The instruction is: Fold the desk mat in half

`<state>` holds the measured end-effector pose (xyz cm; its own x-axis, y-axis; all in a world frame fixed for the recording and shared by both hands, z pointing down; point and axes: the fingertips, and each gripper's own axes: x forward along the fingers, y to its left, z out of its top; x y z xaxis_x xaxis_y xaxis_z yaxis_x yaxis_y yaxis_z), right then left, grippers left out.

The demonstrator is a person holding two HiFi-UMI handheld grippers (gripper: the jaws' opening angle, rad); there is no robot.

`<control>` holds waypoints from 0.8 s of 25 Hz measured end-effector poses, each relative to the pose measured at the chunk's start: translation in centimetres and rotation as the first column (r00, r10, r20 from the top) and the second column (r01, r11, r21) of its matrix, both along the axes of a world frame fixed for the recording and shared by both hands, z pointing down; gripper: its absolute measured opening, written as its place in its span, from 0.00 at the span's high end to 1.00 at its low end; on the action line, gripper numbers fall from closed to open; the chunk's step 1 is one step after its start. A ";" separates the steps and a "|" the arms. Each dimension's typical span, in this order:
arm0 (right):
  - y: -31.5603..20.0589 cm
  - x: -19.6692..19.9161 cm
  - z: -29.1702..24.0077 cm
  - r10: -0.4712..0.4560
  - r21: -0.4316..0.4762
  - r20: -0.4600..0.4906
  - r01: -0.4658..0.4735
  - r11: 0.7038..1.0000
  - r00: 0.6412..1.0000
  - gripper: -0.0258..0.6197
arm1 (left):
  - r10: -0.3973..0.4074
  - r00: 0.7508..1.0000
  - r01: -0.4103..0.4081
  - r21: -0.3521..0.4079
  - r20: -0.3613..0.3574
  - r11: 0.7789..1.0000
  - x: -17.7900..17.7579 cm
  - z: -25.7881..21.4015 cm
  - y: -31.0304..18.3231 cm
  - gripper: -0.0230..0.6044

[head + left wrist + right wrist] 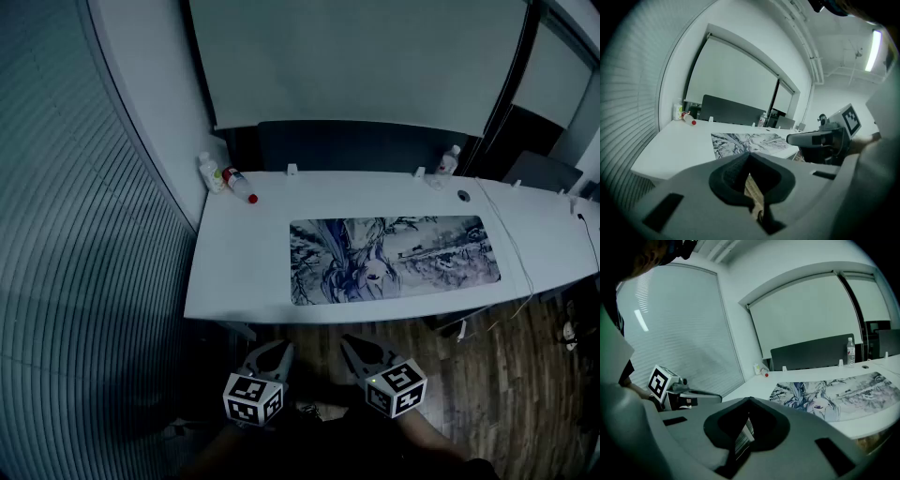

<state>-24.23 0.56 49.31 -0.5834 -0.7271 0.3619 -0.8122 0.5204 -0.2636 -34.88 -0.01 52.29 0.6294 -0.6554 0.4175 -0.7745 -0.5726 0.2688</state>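
Two clenched, empty: left tool (275, 350), right tool (354, 343); desk mat (394, 258) lies lengthwise left-right.

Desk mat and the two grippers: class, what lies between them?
In the head view, only a bare strip of white desk and then wooden floor separate the desk mat from the left gripper and right gripper.

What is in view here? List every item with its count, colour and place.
desk mat: one, blue-grey print, flat on the table, towards its near edge
table: one, white, against the far wall
corner bottles: two, pale, one red-capped and lying down, far left corner
clear bottle: one, far edge, right of middle
cable: one, white, on the table right of the mat
blinds: grey, left side
floor: brown wood
left gripper, right gripper: grey, shut, empty, short of the table
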 end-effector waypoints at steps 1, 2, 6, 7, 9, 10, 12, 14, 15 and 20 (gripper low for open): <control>0.1 0.0 0.1 -0.001 -0.002 0.000 0.001 1.000 1.000 0.93 | 0.000 1.000 0.000 0.001 0.000 1.000 0.0 0.0 0.1 0.96; 0.2 0.0 0.1 -0.002 -0.003 0.000 0.002 1.000 1.000 0.93 | 0.000 1.000 0.000 0.002 0.000 1.000 0.0 0.0 0.1 0.96; 0.4 -0.1 0.1 -0.005 -0.007 0.019 0.005 1.000 1.000 0.93 | 0.002 1.000 -0.002 0.002 0.001 1.000 0.1 0.0 0.4 0.96; 0.4 -0.1 0.1 -0.004 -0.008 0.026 0.004 1.000 1.000 0.93 | 0.002 1.000 -0.002 0.000 0.002 1.000 0.1 0.1 0.4 0.96; 0.4 -0.1 0.1 -0.002 -0.008 0.041 0.003 1.000 0.999 0.92 | 0.001 1.000 -0.001 0.000 0.004 1.000 0.1 0.1 0.5 0.96; 0.4 -0.1 0.0 -0.001 -0.007 0.046 0.002 1.000 0.999 0.92 | 0.002 1.000 -0.002 0.001 0.004 1.000 0.1 0.1 0.6 0.96; 0.5 -0.1 0.0 0.001 -0.003 0.050 -0.001 1.000 0.999 0.92 | 0.003 1.000 -0.003 0.004 0.004 1.000 0.2 0.1 0.7 0.96; 0.5 0.0 0.1 0.000 -0.004 0.052 0.000 1.000 0.999 0.92 | 0.002 1.000 -0.002 0.004 0.004 1.000 0.2 0.1 0.8 0.96; 0.6 0.0 0.1 -0.001 -0.005 0.053 0.001 1.000 0.999 0.92 | 0.002 1.000 -0.002 0.004 0.005 1.000 0.2 0.1 0.9 0.96; 0.7 0.1 0.3 -0.003 -0.015 0.062 0.003 1.000 0.998 0.92 | -0.001 1.000 0.001 0.002 0.012 1.000 0.3 0.1 1.1 0.96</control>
